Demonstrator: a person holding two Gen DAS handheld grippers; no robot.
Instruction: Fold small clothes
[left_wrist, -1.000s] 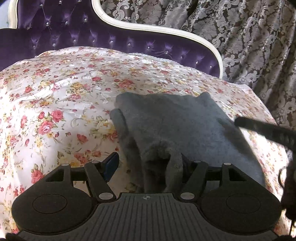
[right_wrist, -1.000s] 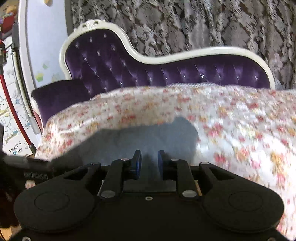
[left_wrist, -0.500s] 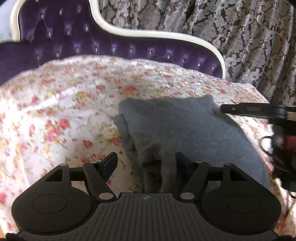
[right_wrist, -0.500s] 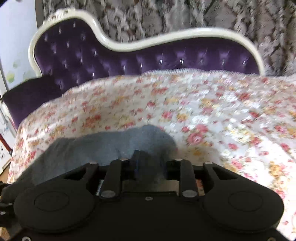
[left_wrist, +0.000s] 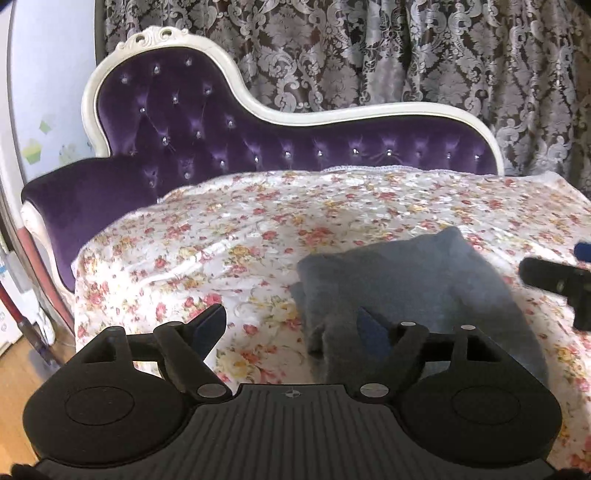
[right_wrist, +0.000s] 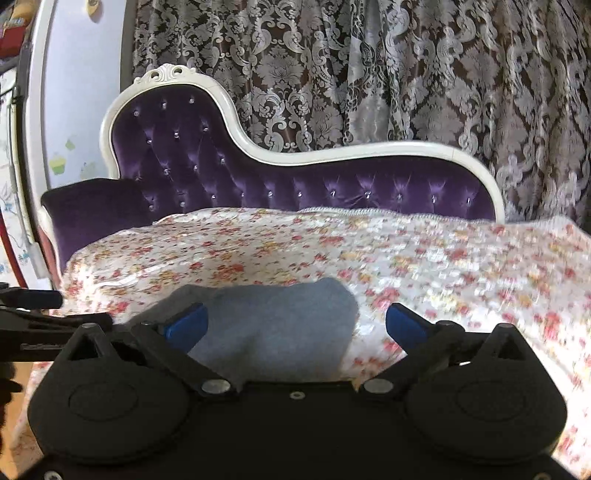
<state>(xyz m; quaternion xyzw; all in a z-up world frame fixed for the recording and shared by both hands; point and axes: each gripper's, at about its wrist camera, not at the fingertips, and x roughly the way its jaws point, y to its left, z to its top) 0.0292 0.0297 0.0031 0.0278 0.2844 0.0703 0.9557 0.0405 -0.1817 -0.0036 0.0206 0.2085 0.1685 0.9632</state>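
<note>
The right gripper (right_wrist: 295, 325) pointed across a flowered bedspread (right_wrist: 461, 266) with its jaws spread wide, having just been opening, and its blue pads (right_wrist: 404, 325) pressed on nothing. A folded grey garment (right_wrist: 273, 325) lay flat on the bedspread below and between the jaws, its right edge short of the right pad. Behind the bedspread rose a purple tufted sofa back (right_wrist: 207, 162) with a white frame, and a patterned curtain (right_wrist: 369, 74) hung behind that. Part of the left gripper (right_wrist: 33, 314) showed at the left edge.

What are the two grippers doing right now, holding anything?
Left gripper: open, just widened, holding nothing.
Right gripper: wide open, just released the grey garment.
</note>
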